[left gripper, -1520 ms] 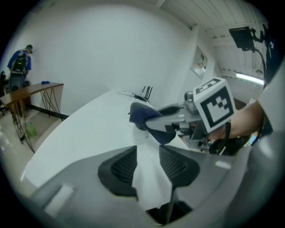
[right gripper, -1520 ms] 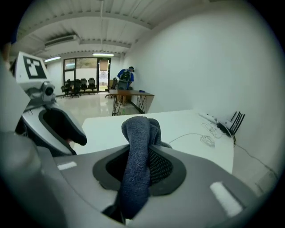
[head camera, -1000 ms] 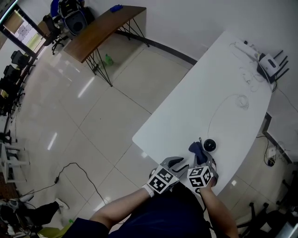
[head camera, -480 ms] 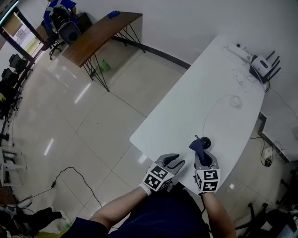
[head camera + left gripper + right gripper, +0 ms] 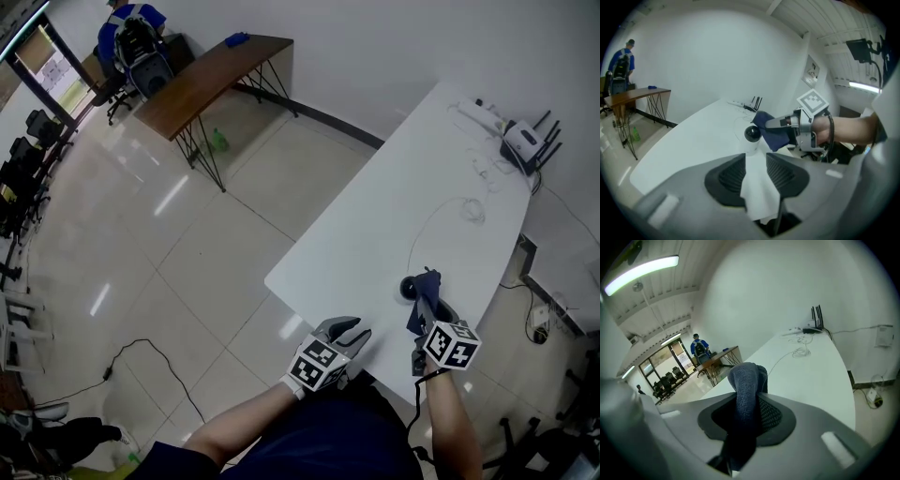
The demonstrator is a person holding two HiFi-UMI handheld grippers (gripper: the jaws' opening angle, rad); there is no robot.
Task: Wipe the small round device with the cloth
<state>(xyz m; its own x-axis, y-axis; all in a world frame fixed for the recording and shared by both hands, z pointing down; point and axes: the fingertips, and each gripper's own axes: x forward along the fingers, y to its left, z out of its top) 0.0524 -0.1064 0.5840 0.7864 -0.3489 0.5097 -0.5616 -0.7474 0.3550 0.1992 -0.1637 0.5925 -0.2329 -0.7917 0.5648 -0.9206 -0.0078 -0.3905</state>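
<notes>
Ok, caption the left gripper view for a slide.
Open left hand-held gripper faces the device; right hand-held gripper holds the cloth beside it.

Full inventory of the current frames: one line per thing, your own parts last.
table: one, white, centre to far right
small round device: one, black ball on white base, near table edge, beside the cloth
cloth: one, dark blue, in right tool
router: one, white with black antennas, table's far end
cable: one, thin, looping across the table
wooden desk: one, brown, far left
person: one, blue top, by the desk
left tool: grey, open, empty
right tool: grey, shut on cloth
</notes>
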